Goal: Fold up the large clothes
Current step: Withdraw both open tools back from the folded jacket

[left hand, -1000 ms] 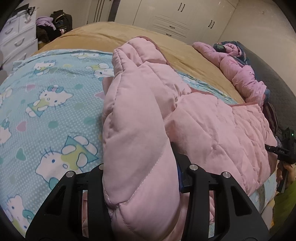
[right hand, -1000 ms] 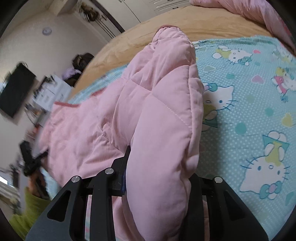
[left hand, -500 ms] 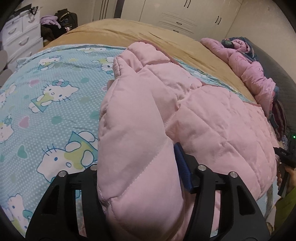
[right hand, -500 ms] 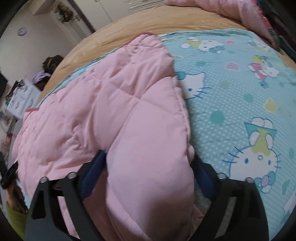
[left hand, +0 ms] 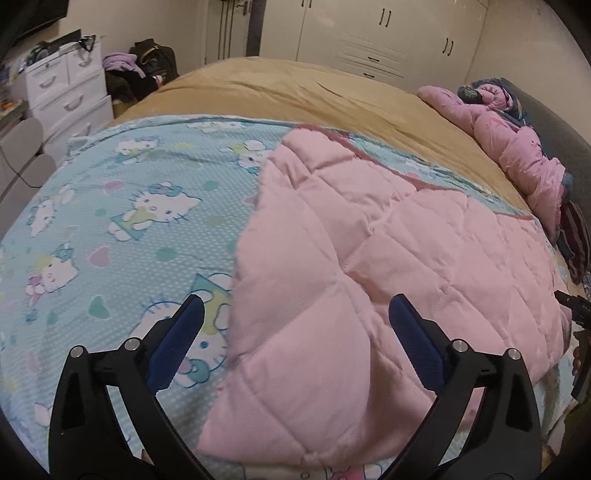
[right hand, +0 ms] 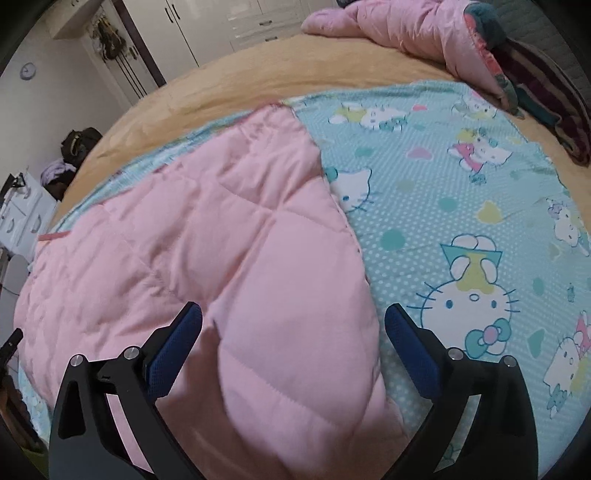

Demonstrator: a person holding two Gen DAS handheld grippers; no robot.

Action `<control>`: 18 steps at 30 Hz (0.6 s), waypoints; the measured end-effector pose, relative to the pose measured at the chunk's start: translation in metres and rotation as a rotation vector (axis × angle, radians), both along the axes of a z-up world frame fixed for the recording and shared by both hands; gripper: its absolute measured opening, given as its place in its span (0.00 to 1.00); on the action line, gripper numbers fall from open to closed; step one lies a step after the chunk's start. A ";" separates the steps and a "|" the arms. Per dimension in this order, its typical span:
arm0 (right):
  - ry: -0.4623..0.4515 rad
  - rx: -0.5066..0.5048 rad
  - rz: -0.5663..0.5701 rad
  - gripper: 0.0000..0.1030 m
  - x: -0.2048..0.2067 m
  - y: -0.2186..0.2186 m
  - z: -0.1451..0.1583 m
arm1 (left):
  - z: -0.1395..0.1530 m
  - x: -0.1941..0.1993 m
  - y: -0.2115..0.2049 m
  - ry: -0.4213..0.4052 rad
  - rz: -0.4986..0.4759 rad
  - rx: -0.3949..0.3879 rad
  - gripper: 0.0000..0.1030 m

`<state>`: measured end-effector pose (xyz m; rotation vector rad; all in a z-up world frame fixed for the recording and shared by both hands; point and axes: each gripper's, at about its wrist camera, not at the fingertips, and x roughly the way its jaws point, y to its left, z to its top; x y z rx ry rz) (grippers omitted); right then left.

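Note:
A pink quilted blanket lies on the blue cartoon-cat side of the same quilt, spread over the bed. It also shows in the right wrist view, beside the blue printed side. My left gripper is open and empty, its jaws wide apart just above the pink edge. My right gripper is open and empty, jaws astride the pink fold's near edge.
A tan bedspread covers the far bed. A pink padded jacket and dark clothes lie at the right, also in the right wrist view. White drawers stand left; wardrobes behind.
Both grippers were shut on the pink quilt edge, holding it up. They have opened, and the pink layer has dropped flat onto the blue printed side.

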<state>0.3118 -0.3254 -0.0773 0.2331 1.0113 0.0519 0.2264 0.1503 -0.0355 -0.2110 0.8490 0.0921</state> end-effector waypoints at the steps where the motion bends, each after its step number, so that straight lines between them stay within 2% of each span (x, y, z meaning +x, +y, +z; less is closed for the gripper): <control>1: -0.010 -0.008 0.000 0.96 -0.004 0.000 0.005 | 0.004 -0.004 0.001 -0.008 0.010 0.004 0.91; 3: -0.036 -0.015 0.002 0.96 -0.012 0.001 0.015 | 0.014 -0.012 0.000 -0.025 0.026 0.009 0.91; 7: -0.147 -0.032 0.028 0.96 -0.044 0.009 0.052 | 0.040 -0.034 -0.005 -0.088 0.020 -0.001 0.91; 14: -0.335 -0.064 0.132 0.96 -0.112 0.037 0.110 | 0.085 -0.081 -0.035 -0.213 -0.003 0.046 0.91; 18: -0.419 -0.093 0.166 0.96 -0.151 0.052 0.130 | 0.097 -0.103 -0.052 -0.259 -0.019 0.071 0.91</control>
